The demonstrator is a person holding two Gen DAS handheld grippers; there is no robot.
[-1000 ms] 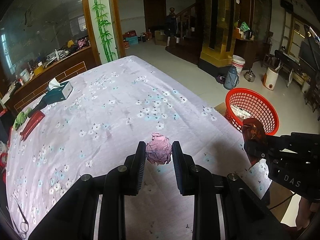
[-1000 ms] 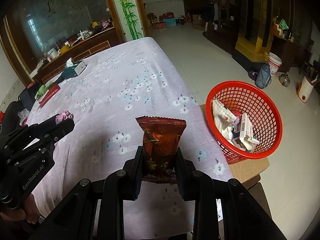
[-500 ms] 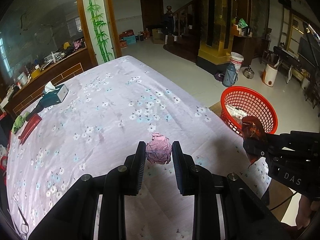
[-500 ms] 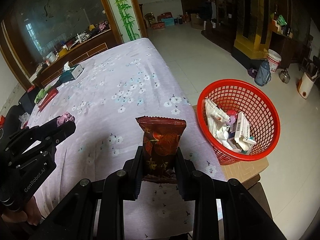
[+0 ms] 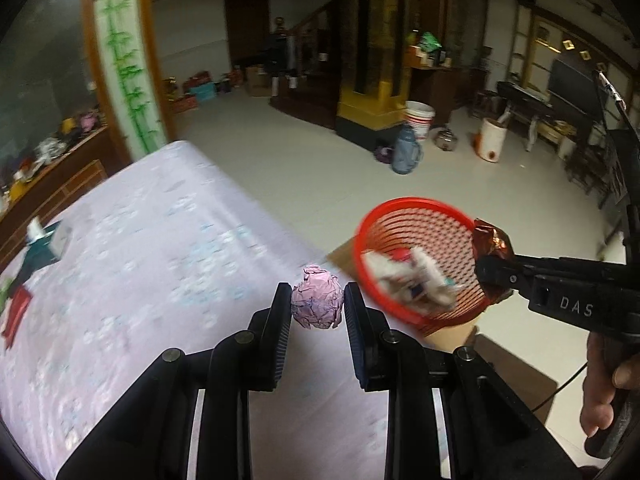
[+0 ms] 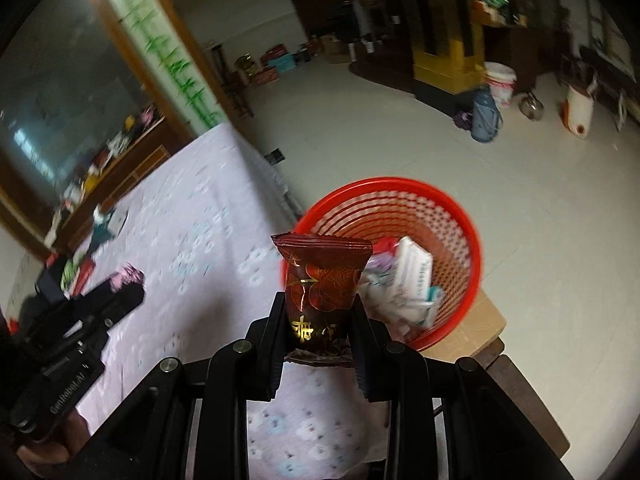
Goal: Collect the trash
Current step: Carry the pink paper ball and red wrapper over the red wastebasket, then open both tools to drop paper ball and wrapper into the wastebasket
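Note:
My left gripper (image 5: 317,304) is shut on a crumpled pink paper ball (image 5: 317,302), held above the right edge of the table with the floral lilac cloth (image 5: 140,272). My right gripper (image 6: 320,304) is shut on a dark red snack wrapper (image 6: 320,280) with gold print, upright between the fingers. A red mesh basket (image 6: 448,216) holding white boxes and paper stands just right of the table edge on a low wooden stool. In the left wrist view the basket (image 5: 400,210) lies ahead to the right, and the right gripper with the wrapper (image 5: 492,242) hangs over its right rim.
A teal tissue box (image 5: 44,246) and a red item (image 5: 16,312) lie at the table's far left. On the tiled floor beyond stand a blue jug (image 5: 406,156), a white bucket (image 5: 420,118) and a kettle (image 5: 444,140). A hand (image 5: 608,392) grips the right tool.
Both grippers have swung right toward the basket with their loads still held. The basket now sits closer and more central in both views; the background is motion-blurred.

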